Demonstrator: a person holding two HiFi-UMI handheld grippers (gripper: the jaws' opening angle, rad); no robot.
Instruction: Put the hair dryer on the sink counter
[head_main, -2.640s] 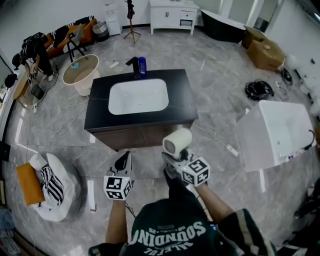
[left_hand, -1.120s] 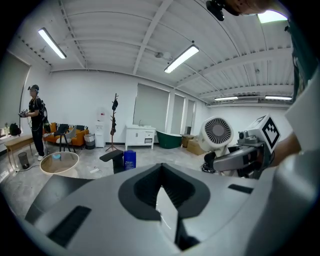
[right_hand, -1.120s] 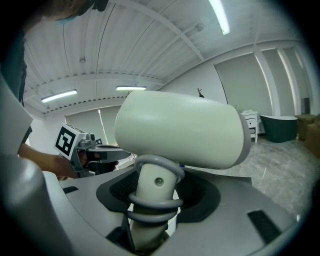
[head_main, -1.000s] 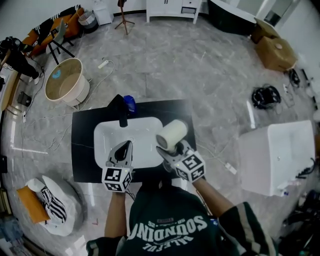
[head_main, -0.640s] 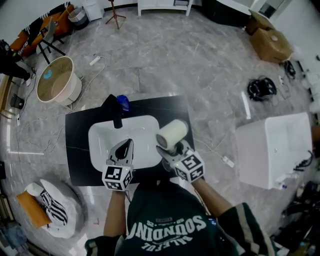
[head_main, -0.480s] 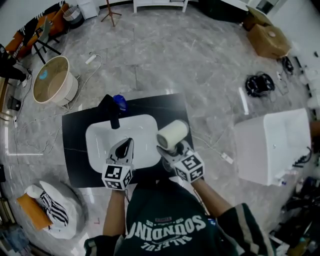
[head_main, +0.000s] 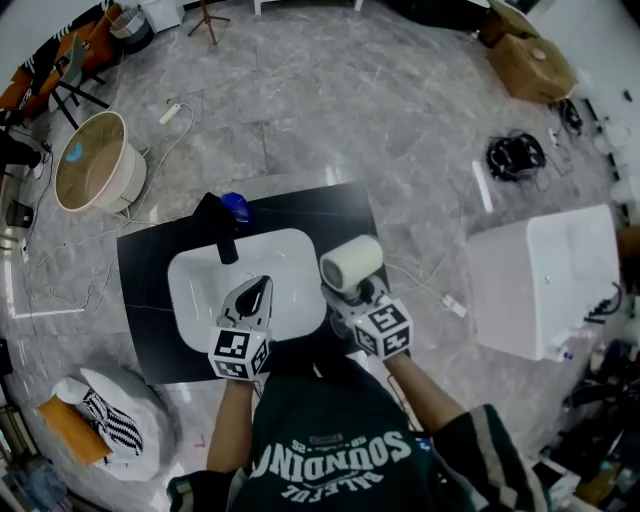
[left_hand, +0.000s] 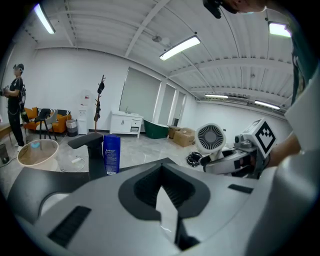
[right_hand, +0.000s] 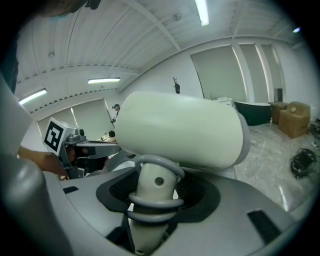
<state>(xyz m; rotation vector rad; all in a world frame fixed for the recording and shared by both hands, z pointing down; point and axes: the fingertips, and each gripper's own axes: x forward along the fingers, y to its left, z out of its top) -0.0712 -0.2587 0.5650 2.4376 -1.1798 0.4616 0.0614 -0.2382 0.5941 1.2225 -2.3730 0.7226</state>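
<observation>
Head view: one hair dryer (head_main: 350, 264) held above the sink counter (head_main: 335, 215)
Two grippers: right gripper (head_main: 364, 294) is clamped on the dryer's handle, barrel over the counter's right part beside the single white basin (head_main: 195, 285); left gripper (head_main: 258, 288) is pinched closed on nothing, over the basin. One black faucet (head_main: 221, 240), one blue bottle (head_main: 235, 206) just beside it

Dryer (right_hand: 180, 132) handle's lower end hidden between jaws; bottle (left_hand: 111, 153) print too small; bench (head_main: 140, 300) front edge covered at 6 o'clock.
</observation>
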